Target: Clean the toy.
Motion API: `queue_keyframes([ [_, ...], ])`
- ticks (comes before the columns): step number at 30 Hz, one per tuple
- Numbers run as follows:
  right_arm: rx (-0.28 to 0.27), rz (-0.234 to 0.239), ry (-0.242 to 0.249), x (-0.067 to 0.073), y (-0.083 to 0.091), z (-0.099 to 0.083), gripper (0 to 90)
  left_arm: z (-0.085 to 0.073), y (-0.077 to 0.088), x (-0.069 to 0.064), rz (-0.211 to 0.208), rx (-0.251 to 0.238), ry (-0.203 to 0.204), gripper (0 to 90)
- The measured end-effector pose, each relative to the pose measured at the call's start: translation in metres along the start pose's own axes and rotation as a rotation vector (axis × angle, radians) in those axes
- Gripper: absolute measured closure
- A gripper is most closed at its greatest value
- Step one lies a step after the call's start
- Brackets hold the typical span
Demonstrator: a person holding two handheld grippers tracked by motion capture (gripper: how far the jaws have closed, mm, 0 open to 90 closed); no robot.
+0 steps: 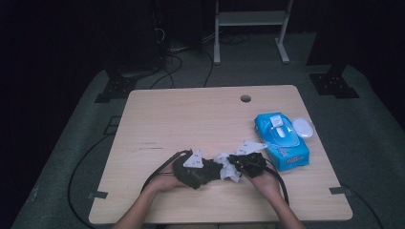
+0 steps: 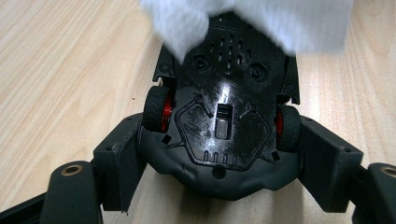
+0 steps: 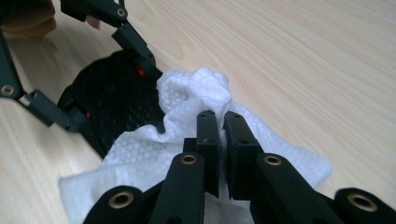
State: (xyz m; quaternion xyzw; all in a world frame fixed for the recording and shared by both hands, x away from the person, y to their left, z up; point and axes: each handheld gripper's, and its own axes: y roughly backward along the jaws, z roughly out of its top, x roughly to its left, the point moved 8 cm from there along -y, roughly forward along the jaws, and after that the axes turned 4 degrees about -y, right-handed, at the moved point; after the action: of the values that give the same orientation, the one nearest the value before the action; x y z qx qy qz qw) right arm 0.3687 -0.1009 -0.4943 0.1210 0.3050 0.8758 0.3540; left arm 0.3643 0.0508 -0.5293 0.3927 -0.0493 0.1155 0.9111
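The left tool [image 2: 219, 154] clamps a black plastic toy car with red-hubbed wheels [image 2: 224, 116], underside up, near the worktop's [image 1: 191, 114] near edge. The right tool [image 3: 222, 135] pinches a white textured wipe [image 3: 196, 98]. Hard rubbing might twist the car loose or snag the wipe on a wheel.

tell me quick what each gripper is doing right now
left gripper: jaws closed on the toy car, underside up.
right gripper: jaws closed on the white wipe, against the car.
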Motion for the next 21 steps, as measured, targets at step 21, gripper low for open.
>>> queue_keyframes([
  [21,0.003,0.033,-0.033,-0.003,0.02,-0.02,84.9,0.001,0.0,0.0,0.012,0.001,-0.006,24.3],
])
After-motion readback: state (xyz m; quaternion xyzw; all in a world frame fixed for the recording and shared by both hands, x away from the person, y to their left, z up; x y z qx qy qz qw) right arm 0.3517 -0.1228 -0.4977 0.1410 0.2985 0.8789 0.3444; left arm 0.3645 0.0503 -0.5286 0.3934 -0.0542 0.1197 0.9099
